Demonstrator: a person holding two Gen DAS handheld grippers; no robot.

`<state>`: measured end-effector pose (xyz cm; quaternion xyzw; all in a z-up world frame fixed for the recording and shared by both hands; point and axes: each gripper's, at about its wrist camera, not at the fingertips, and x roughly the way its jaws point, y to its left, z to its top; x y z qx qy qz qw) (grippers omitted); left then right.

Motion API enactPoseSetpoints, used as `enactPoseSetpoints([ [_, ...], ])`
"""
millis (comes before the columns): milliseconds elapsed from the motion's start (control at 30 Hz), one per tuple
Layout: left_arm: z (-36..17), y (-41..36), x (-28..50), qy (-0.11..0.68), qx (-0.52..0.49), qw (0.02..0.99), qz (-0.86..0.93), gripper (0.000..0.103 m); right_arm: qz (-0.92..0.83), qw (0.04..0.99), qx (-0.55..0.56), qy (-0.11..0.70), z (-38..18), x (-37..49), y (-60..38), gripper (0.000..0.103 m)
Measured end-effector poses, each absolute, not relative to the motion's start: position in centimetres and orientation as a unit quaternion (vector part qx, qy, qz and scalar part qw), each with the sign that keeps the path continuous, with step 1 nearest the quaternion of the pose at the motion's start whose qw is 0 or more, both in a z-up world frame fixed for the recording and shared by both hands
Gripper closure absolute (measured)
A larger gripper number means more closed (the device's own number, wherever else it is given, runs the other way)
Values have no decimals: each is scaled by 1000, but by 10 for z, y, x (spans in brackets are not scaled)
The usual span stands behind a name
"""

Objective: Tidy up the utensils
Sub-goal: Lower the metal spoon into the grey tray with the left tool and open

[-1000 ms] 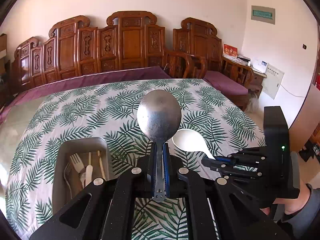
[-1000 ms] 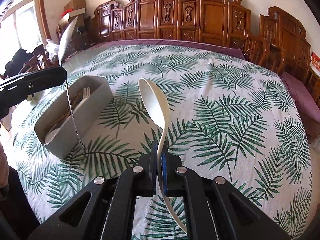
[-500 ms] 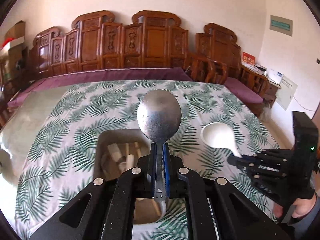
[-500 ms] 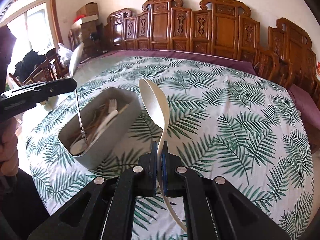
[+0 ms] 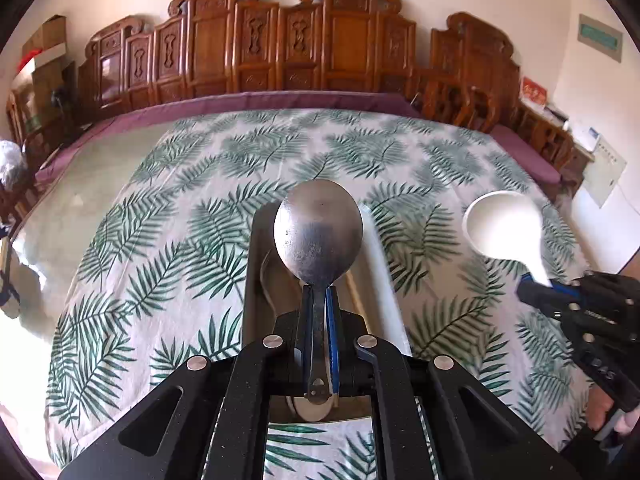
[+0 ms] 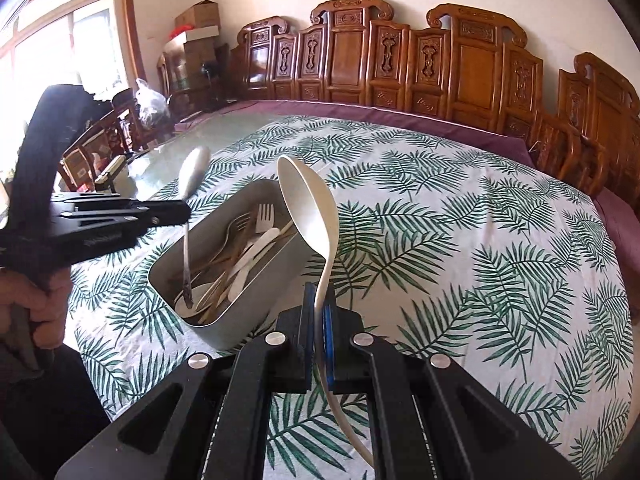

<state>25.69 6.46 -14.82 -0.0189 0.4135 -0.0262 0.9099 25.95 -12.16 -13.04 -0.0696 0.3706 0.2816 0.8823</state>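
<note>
My left gripper (image 5: 319, 300) is shut on a metal spoon (image 5: 319, 232), bowl up, held upright over the grey utensil box (image 5: 256, 280). In the right wrist view the left gripper (image 6: 176, 213) holds the metal spoon (image 6: 192, 176) with its handle tip down inside the grey box (image 6: 240, 304), among forks, chopsticks and white spoons. My right gripper (image 6: 318, 304) is shut on a white plastic spoon (image 6: 308, 208), bowl up, just right of the box. The right gripper (image 5: 532, 284) with the white spoon (image 5: 504, 228) shows at right in the left wrist view.
The table carries a palm-leaf cloth (image 6: 480, 240) over a glass top (image 5: 80, 208). Carved wooden chairs (image 6: 400, 68) line the far edge. Boxes (image 6: 196, 28) and a window lie far left.
My left gripper has moved over the box and lowered the metal spoon's handle into it. My right gripper has drifted closer to the box with the white spoon.
</note>
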Motion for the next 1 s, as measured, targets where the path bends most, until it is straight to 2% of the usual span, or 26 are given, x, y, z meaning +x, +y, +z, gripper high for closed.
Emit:
enactPoseSetpoints([
  [1000,-207,84,315,469,-45,882,1,98,296,874,-40,383,-136,281,-87,98],
])
